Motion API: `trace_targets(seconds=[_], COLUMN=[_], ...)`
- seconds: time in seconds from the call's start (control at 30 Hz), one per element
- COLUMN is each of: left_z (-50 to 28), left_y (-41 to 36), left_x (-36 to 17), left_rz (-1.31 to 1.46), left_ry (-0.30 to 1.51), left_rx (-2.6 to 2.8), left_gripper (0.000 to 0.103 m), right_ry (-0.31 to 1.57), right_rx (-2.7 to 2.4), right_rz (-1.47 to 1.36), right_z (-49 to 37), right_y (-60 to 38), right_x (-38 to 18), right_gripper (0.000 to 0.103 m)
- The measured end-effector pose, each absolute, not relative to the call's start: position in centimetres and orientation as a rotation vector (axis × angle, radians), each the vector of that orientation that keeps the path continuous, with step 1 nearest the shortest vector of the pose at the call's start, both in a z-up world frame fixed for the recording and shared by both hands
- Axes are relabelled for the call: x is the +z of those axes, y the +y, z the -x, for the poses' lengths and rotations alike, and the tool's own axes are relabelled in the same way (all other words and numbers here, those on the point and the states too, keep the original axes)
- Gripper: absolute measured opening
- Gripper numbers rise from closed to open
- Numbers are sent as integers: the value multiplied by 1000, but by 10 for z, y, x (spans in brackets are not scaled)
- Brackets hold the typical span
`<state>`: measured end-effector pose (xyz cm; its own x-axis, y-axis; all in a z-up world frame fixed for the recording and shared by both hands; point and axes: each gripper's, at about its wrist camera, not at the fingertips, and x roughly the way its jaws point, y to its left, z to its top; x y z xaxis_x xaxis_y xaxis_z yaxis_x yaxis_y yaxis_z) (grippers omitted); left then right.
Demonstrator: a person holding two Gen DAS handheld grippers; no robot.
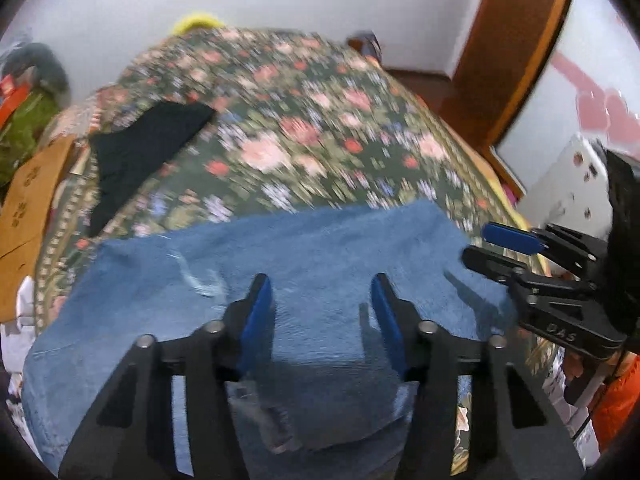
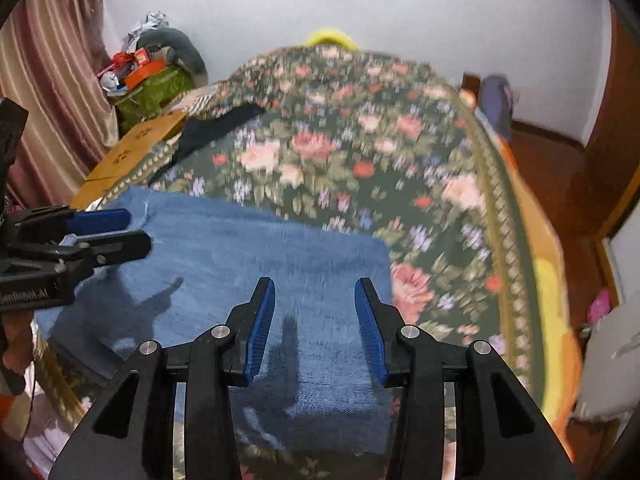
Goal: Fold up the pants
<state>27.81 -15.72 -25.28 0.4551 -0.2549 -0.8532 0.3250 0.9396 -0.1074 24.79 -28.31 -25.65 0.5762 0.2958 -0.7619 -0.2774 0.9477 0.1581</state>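
Folded blue denim pants lie in a flat rectangle at the near end of a bed covered with a floral bedspread. The cloth looks soft but fairly heavy, likely to drape and sag when lifted, so an edge or corner of the stacked layers seems the surest place to take hold. The left gripper hovers above the pants, its blue-padded fingers partly apart with nothing between them. The right gripper hangs over the pants' other side, fingers likewise partly apart and empty. A dark garment lies farther up the bed.
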Motion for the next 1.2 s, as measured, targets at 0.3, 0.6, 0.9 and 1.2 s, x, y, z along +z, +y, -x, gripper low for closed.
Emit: trace_targets(seconds=[0.3,0.6,0.9,1.2], left_z=[-254,-230,-212,-171], left_y=[-178,-155,-76,56], left_x=[-281,-278,-244,-223], left_rz=[-244,-194,-33,119], left_ry=[1032,1025,1002,943], left_rx=[-367,-384,-198,82], left_gripper=[47,55,72,91], right_ry=[971,981,877,773], right_rx=[384,328,346,502], right_rz=[-52,-85,-35,56], right_z=[-238,-211,-201,-189], right_y=[-286,-304,-278,-197], right_x=[-292,-286,-231,-197], right_gripper=[42,43,44,50])
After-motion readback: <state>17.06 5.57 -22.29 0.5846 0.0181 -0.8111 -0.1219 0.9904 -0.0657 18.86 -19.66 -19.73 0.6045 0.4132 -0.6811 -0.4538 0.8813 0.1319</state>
